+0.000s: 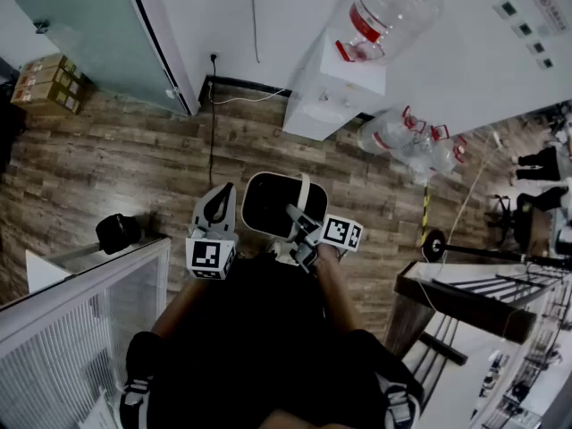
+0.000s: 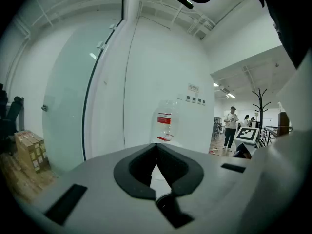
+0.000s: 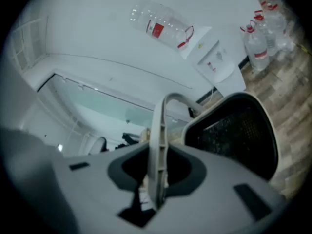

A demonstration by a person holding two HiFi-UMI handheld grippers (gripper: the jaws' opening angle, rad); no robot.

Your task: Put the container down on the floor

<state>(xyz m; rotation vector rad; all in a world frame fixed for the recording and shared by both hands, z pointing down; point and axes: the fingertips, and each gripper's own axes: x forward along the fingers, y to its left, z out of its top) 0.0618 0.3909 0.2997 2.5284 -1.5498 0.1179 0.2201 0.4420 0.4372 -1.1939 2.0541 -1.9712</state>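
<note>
The container [image 1: 268, 206] is a white bin with a dark inside and a pale bail handle [image 1: 305, 192], seen from above over the wooden floor just ahead of the person. My right gripper [image 1: 300, 219] is shut on that handle. In the right gripper view the handle [image 3: 158, 140] stands clamped between the jaws of the right gripper [image 3: 157, 156], and the container [image 3: 234, 135] hangs to its right. My left gripper [image 1: 219, 200] is beside the bin on its left, apart from it. In the left gripper view the left gripper [image 2: 156, 147] is shut with nothing in it.
A white water dispenser [image 1: 332, 92] with a bottle [image 1: 389, 12] on top stands against the far wall, with spare bottles [image 1: 413, 141] on the floor beside it. Cardboard boxes [image 1: 49, 83] sit far left. A partition [image 1: 85, 302] is near left, a stair rail [image 1: 487, 284] near right.
</note>
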